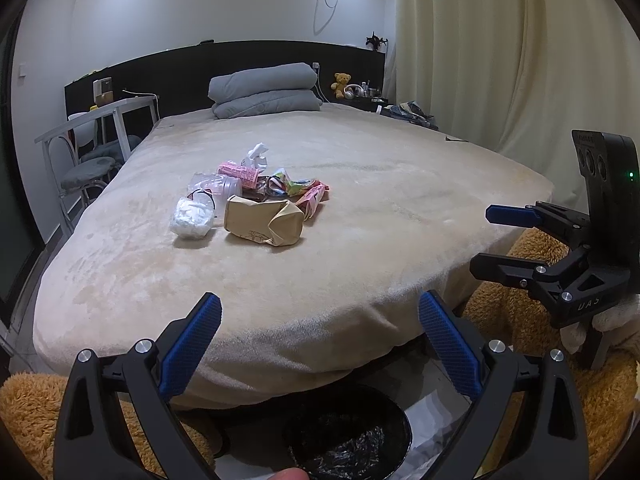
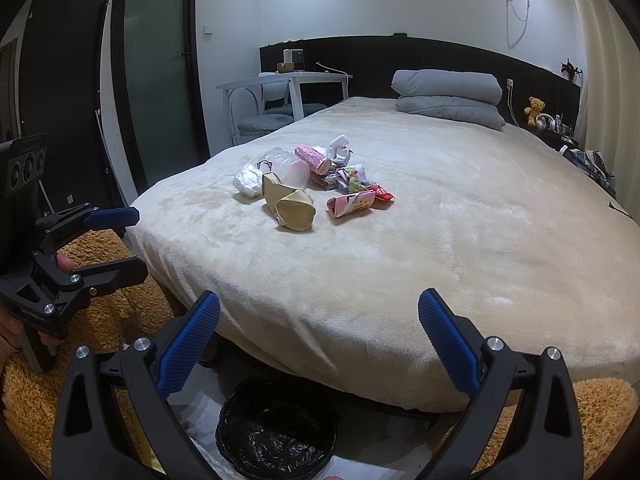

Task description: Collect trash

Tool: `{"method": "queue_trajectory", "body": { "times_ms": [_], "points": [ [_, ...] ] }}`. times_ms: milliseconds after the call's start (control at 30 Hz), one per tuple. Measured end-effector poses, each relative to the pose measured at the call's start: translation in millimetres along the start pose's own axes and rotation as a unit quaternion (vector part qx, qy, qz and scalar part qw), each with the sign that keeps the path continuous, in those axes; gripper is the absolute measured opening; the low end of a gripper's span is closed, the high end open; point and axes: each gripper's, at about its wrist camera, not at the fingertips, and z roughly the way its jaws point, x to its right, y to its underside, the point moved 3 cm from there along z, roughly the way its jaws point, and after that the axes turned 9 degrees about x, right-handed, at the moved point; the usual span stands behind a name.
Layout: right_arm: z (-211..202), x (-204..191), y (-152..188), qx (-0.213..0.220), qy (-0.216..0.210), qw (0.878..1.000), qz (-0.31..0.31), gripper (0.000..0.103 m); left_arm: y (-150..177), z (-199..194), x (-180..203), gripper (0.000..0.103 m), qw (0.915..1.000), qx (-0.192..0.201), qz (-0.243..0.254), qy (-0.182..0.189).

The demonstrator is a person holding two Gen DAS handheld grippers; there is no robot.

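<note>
Trash heaped mid-bed, toward the left edge; bin on the floor below the foot edge.
Wrappers behind the brown paper bag overlap, hard to separate; bin rim partly cut off. Left tongs and right tongs both spread wide, empty, short of the bed.

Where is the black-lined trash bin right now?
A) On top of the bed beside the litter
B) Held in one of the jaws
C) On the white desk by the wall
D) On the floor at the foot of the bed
D: the trash bin sits on the floor below the edge of the bed, while the litter pile lies up on the bed.
</note>
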Motion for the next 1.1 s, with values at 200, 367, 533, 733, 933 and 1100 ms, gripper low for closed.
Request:
{"method": "queue_trajectory", "body": {
  "times_ms": [200,367,533,733,933,1100],
  "points": [
    [0.7,-0.3,-0.1,-0.001,0.001,1.000,0.000,0.098,0.1,-0.1,1.2,0.097,1.0000,-0.001,0.000,-0.002],
    [1.1,-1.0,0.3,-0.001,0.001,1.000,0.000,0.098,0.1,0.4,2.1,0.097,1.0000,-0.001,0.002,-0.003],
    [1.1,-0.9,0.1,-0.002,0.001,1.000,0.000,0.098,0.0,0.3,2.0,0.097,1.0000,-0.001,0.003,-0.004],
    [1.3,-1.5,0.9,-0.002,0.001,1.000,-0.001,0.098,-0.1,0.4,2.1,0.097,1.0000,-0.001,0.003,-0.004],
    [1.5,-1.5,0.7,-0.002,0.001,1.000,-0.001,0.098,-0.2,0.4,2.2,0.097,1.0000,-0.001,0.003,-0.004],
    [2.0,-1.6,1.4,-0.002,0.001,1.000,-0.001,0.098,-0.3,0.7,2.5,0.097,1.0000,-0.001,0.003,-0.004]
  ]
}}
